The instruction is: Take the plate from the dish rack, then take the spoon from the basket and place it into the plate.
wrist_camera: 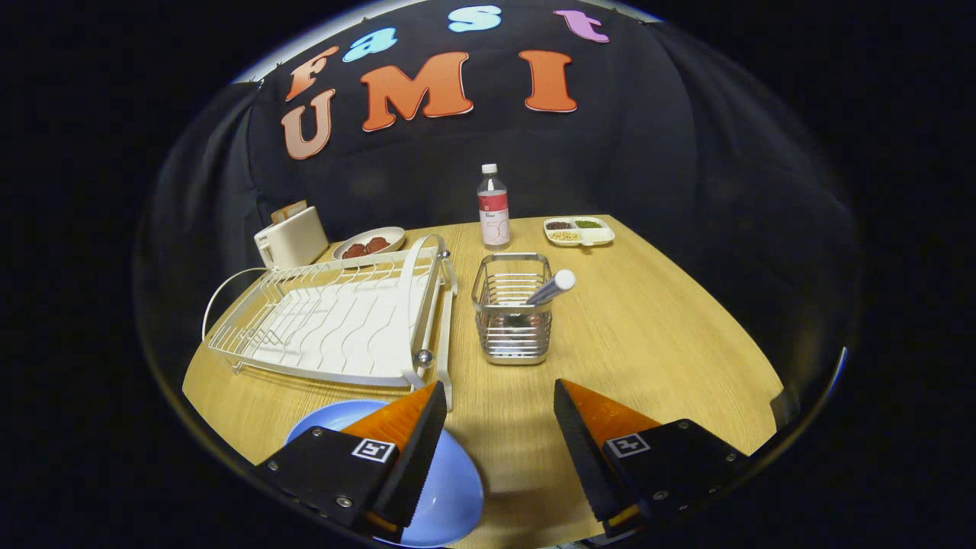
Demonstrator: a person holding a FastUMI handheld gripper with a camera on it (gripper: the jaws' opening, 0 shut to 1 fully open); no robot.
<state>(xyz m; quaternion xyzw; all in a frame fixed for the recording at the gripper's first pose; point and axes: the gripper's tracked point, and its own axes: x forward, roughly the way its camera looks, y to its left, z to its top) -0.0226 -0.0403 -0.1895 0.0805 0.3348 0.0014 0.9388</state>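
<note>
A light blue plate point(450, 488) lies flat on the wooden table, partly under my left finger. My gripper point(499, 400) is open above the table's near edge, with nothing between its fingers. The white wire dish rack point(335, 320) stands ahead and to the left, with no dishes in it. Just beyond the fingers, slightly right of the rack, sits a metal wire basket point(512, 316). The spoon point(550, 288) leans in the basket, its pale handle sticking out over the right rim.
A white toaster point(291, 238) and a bowl of red food point(369, 244) stand behind the rack. A bottle point(493, 207) and a divided tray of snacks point(578, 231) sit at the table's far edge. Bare wood lies right of the basket.
</note>
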